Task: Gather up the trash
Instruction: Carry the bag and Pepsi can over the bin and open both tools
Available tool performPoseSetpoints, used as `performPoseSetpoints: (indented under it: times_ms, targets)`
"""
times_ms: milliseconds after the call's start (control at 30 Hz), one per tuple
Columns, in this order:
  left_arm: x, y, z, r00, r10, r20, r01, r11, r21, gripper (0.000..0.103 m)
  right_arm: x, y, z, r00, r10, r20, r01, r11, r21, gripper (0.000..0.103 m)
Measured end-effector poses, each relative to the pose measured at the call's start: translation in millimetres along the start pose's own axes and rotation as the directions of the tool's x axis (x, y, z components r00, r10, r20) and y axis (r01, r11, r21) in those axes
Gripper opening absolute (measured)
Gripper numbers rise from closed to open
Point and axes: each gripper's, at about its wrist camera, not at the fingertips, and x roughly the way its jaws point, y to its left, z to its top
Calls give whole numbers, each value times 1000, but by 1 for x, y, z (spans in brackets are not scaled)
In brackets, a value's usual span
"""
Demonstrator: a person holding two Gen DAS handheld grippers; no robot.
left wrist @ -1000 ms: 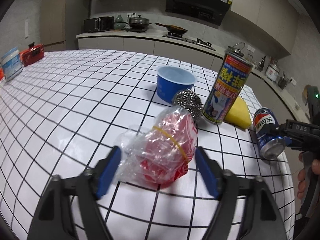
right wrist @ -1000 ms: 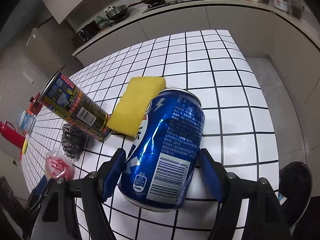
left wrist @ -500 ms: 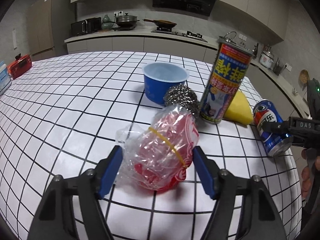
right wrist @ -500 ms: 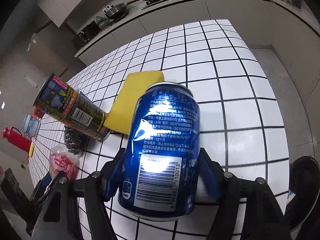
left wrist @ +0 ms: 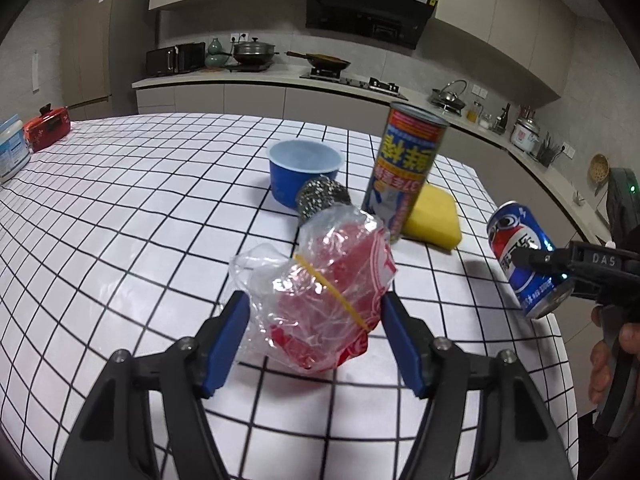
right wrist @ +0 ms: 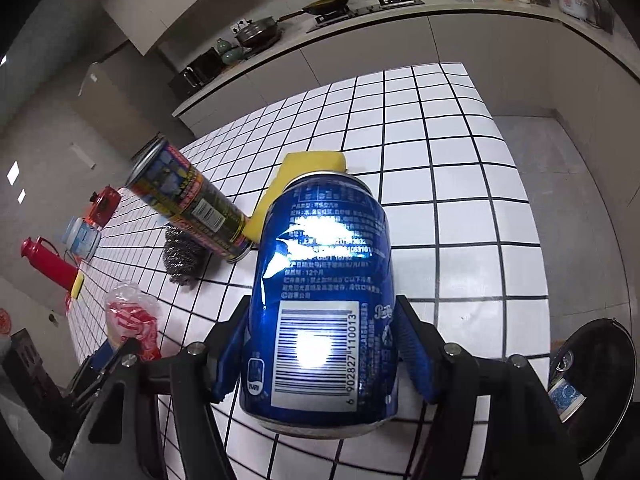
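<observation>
Through the left wrist camera we have our left tool (left wrist: 314, 334) clenched on the crumpled plastic bag (left wrist: 320, 292), its jaws having just been closing, both blue pads pressed into the clear film with the red packaging and a yellow rubber band showing through. The bag sits low over the checked surface (left wrist: 120, 208), and whether it touches we cannot tell. Just beyond it lies a steel wool scrubber (left wrist: 322, 198), with a blue bowl (left wrist: 304, 170) behind that, a tall spray can (left wrist: 406, 172) standing to the right and a yellow sponge (left wrist: 434, 220) tucked at its foot. Far right, our right tool (left wrist: 520, 256) grips the blue Pepsi can (left wrist: 522, 258), which is tilted and off the surface near its edge, and a hand (left wrist: 612, 356) shows below. Switching to the right wrist camera, our right tool (right wrist: 320, 348) is clamped on the Pepsi can (right wrist: 324, 304), jaws just been closing, pads tight on both sides, barcode facing us. Behind the can we spot the yellow sponge (right wrist: 312, 162), the spray can (right wrist: 192, 204) and the steel wool scrubber (right wrist: 180, 256) on the checked surface (right wrist: 460, 200). Lower left, the plastic bag (right wrist: 130, 316) sits in the left tool (right wrist: 116, 354), and down on the floor at right stands a black bin (right wrist: 600, 368).
</observation>
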Motion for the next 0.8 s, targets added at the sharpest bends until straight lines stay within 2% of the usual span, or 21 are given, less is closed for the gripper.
performPoseSetpoints:
  times_ms: [200,267,367,467,633,733,800]
  targets:
    - [-3,-17,-6,1000,-5,-5,5,1000,9,68,-17,-15,-10,1000,15,9,-15,1000,14,69]
    - [3,-24,-9,999,7,-35,-5,999,34,68,-21,-20,-14,1000,16,4,-16,1000,15,69]
    - [11,-32,-17,996,-27,-87,31,998,45,74,-25,-24,-19,1000,22,-1,-22,1000,11,69]
    - [8,-44,-17,999,6,-47,-2,995,99,90,-29,-26,-23,1000,30,0,-30,999,10,69]
    - [36,-54,-13,992,46,-115,-22,979,204,87,-35,-33,-28,1000,25,-2,-25,1000,17,69]
    - [35,-52,-13,995,27,-98,-9,984,180,75,-39,-37,-29,1000,14,0,-14,1000,16,69]
    - [32,-53,-14,996,4,-89,10,989,149,72,-43,-40,-29,1000,13,5,-13,1000,21,69]
